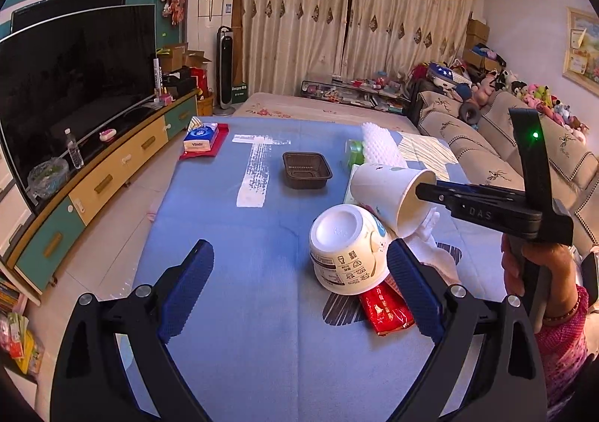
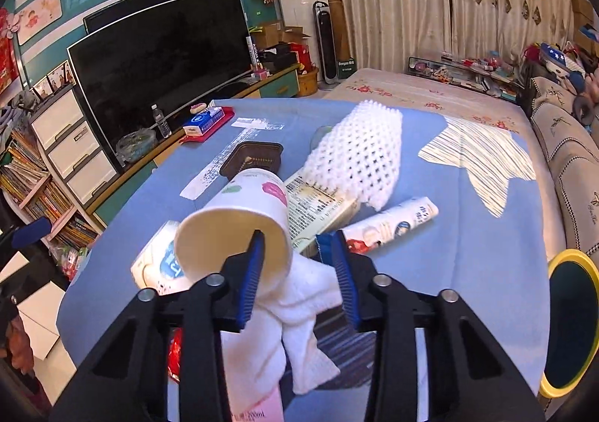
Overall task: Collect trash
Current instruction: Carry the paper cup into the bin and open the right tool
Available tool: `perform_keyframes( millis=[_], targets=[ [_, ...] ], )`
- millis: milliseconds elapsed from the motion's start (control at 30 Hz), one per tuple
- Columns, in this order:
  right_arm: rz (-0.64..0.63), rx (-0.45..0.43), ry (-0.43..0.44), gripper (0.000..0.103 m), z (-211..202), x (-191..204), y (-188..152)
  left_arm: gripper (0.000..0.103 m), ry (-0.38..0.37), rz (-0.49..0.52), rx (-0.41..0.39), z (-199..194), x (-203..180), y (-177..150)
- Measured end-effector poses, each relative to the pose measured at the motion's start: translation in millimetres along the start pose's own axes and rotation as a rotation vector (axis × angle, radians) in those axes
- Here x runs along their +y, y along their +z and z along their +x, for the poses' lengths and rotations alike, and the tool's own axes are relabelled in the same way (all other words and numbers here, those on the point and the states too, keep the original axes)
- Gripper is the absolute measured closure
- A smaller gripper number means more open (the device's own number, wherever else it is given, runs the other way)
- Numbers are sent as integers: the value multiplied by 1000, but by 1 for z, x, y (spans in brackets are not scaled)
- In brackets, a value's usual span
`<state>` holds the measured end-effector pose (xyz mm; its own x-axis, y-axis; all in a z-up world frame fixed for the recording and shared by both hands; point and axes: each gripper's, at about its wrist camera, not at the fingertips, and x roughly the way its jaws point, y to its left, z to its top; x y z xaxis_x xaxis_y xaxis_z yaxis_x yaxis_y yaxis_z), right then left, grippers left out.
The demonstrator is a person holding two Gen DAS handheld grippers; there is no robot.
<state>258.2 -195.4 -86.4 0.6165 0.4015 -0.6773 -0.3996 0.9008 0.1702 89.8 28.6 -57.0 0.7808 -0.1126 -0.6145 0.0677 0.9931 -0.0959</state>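
A pile of trash lies on the blue tablecloth (image 1: 232, 272). A white paper cup (image 2: 239, 219) lies tilted on its side; my right gripper (image 2: 295, 253) has one finger inside its mouth and the other outside, over a white tissue (image 2: 299, 309), jaws apart. The cup also shows in the left wrist view (image 1: 389, 190). My left gripper (image 1: 299, 283) is open, hovering with an upside-down white paper bowl (image 1: 344, 246) near its right finger. A red wrapper (image 1: 385, 309), a white foam net (image 2: 355, 156), a carton (image 2: 318, 205), a rolled wrapper (image 2: 393, 219) and a brown plastic tray (image 1: 307, 169) lie around.
A tissue pack on red cloth (image 1: 202, 139) sits at the table's far left. A yellow-rimmed bin (image 2: 569, 324) stands at the right. A TV (image 1: 75, 85) and cabinet stand to the left, a sofa (image 1: 486, 160) to the right.
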Motion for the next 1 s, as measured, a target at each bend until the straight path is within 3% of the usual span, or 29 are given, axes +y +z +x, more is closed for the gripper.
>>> perform_keyframes(
  millis=[133,533,767,1000],
  targets=[
    [6,3,19,98,6,2,1,11,-3,-6,15,7,1,-1],
    [97,-132,26,100,-59,-27,4,11,-21,8,27,17,-7,-3],
    [215,-181,-120,100,-102,-93,-14,11,-31,24,41,25,-21,-4],
    [400,-168,-334,100,-123,-193,-57,11,-49,41,67,40,-38,-3]
  ],
)
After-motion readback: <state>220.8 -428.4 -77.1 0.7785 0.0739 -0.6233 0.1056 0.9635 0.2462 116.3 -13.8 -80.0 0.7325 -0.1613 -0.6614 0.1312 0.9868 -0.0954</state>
